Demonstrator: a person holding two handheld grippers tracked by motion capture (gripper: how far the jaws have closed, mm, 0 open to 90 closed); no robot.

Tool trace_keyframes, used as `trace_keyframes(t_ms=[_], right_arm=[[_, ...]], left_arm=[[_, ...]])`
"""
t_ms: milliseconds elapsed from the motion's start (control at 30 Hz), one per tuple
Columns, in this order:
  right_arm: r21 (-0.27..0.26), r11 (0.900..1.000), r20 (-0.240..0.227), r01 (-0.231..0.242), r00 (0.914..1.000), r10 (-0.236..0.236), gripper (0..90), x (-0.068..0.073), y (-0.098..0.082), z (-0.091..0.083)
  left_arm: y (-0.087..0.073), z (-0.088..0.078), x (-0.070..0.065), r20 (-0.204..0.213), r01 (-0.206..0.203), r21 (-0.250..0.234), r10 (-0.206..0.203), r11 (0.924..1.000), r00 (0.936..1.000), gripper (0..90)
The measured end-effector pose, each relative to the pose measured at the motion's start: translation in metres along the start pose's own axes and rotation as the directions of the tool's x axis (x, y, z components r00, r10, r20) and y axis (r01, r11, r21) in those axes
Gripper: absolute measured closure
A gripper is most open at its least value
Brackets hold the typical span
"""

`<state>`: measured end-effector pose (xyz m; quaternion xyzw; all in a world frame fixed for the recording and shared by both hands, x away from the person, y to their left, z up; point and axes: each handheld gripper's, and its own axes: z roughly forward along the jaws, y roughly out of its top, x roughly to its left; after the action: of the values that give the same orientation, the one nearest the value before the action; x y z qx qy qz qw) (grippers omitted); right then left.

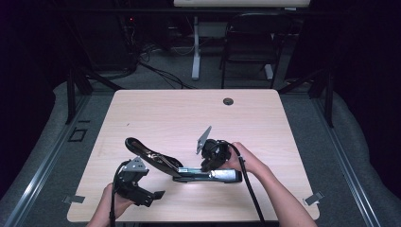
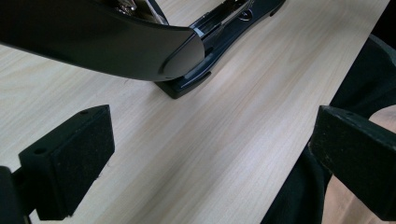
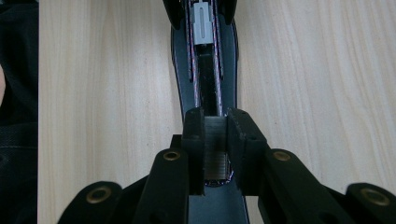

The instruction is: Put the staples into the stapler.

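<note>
Stapler (image 1: 189,169) lies open on the table (image 1: 189,113), near the front edge; its base runs left-right, its lid (image 1: 151,153) swung up and back toward the left. Right gripper (image 1: 213,163) sits over the base's right half, jaws straddling a strip of staples (image 3: 215,147) in the magazine channel. Left gripper (image 1: 142,189) is front-left of the stapler, apart from it, near the table's front edge.
</note>
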<state>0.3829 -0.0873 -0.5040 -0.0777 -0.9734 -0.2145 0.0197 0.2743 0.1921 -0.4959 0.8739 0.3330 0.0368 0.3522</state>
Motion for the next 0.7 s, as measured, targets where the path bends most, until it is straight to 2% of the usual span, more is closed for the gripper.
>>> trace_keyframes(t_ms=[333, 433, 700], right_arm=[[0.010, 1.000, 0.006, 0.008, 0.9999, -0.008, 77.9, 0.0019, 0.0006, 0.0017], [0.030, 0.999, 0.010, 0.028, 0.9996, -0.028, 77.8, 0.0019, 0.0018, 0.0019], [0.054, 0.998, 0.008, 0.035, 0.9994, -0.035, 77.4, 0.0024, 0.0022, 0.0037]], left_arm=[[0.0001, 0.0001, 0.0000, 0.001, 0.000, 0.001, 0.000, 1.0000, 1.0000, 0.0], [0.0001, 0.0002, 0.0001, 0.001, -0.001, 0.002, 0.001, 1.0000, 1.0000, 0.0], [0.0002, 0.0003, -0.0001, 0.001, -0.002, 0.002, 0.002, 1.0000, 1.0000, 0.0]])
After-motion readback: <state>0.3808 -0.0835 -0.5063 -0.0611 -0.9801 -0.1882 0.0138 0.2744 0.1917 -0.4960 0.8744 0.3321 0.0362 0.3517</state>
